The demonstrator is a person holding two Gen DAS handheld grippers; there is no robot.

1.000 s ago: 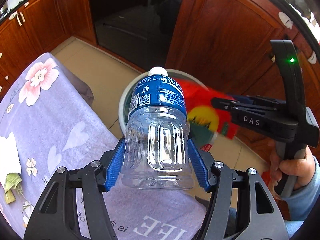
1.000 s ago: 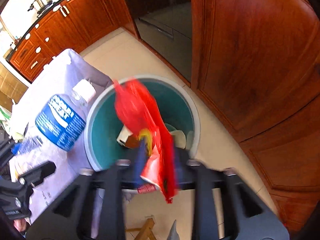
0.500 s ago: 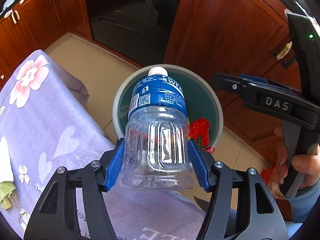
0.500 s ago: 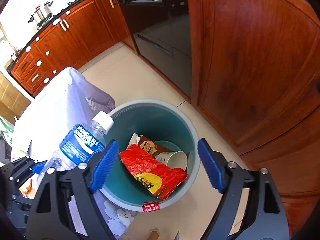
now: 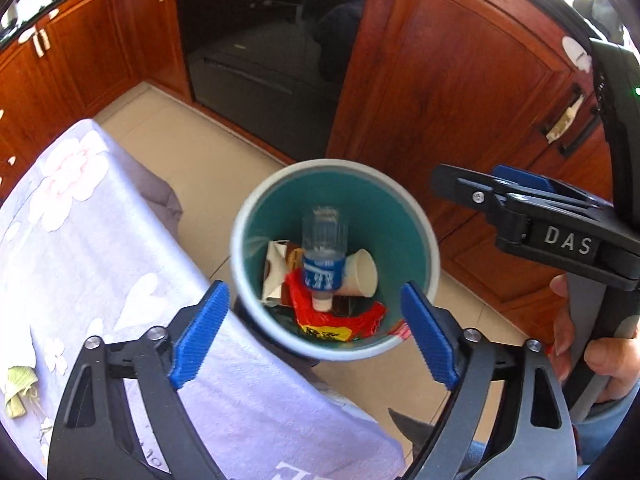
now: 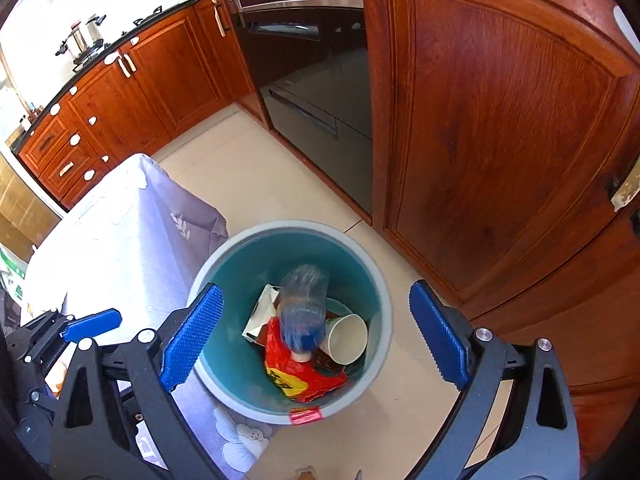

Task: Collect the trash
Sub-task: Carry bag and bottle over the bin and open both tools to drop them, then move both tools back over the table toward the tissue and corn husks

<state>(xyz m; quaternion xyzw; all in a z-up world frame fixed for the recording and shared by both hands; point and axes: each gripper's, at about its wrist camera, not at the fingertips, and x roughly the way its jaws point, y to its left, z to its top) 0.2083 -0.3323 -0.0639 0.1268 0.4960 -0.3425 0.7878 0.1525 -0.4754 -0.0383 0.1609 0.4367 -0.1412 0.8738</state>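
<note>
**Both grippers empty over the bin**

Left gripper and right gripper have jaws spreading wide, nothing between them. Bottle sits cap-down inside the bin, on a red wrapper, beside a paper cup. Bin stands at the table's corner.

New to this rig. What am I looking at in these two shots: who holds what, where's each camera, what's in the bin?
No robot here: a person holds a two-finger gripper in each hand, with a fisheye camera on each looking along its fingers. One picture is from the left gripper, the other from the right gripper. Both sets of jaws are opening with nothing between them. Below, on the floor, stands a bin holding a plastic bottle, cap down and blurred, a red wrapper, a paper cup and a carton. Beside the bin is a table under a floral cloth, with a green scrap on it.
</note>
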